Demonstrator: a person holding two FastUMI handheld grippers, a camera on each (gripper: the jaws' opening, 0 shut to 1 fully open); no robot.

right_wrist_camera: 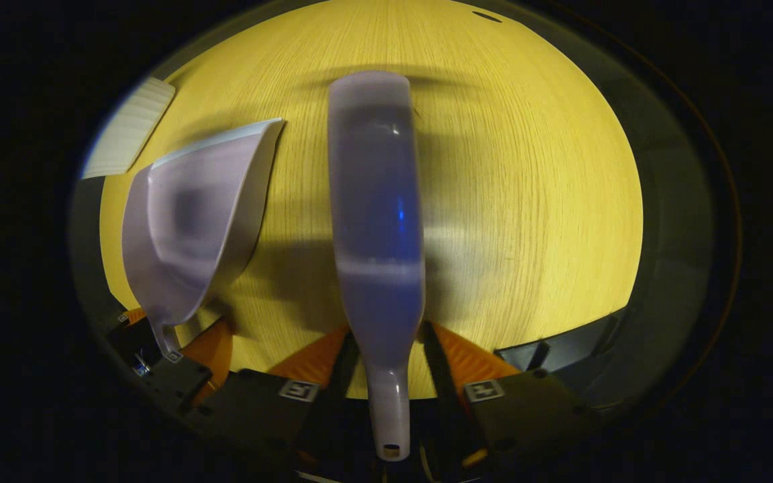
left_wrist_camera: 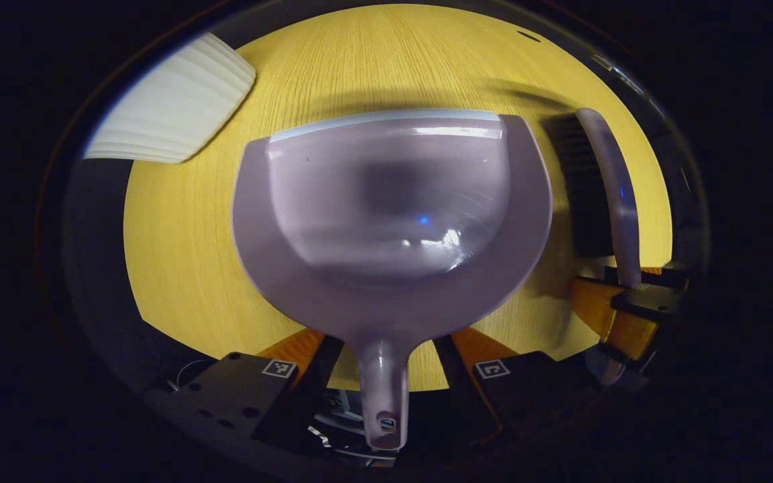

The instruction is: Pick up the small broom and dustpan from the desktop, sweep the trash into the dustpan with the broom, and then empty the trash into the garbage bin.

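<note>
Dustpan handle sits between the left tongs, broom handle between the right tongs; can't tell if either's clenched. Light, stiff, slick plastic, so grab the handles low.

Yellow wood-grain desktop; white ribbed object at far-left edge.

A staged test booth: a yellow wood-grain counter under dim light, dark surroundings beyond its edges.
</note>
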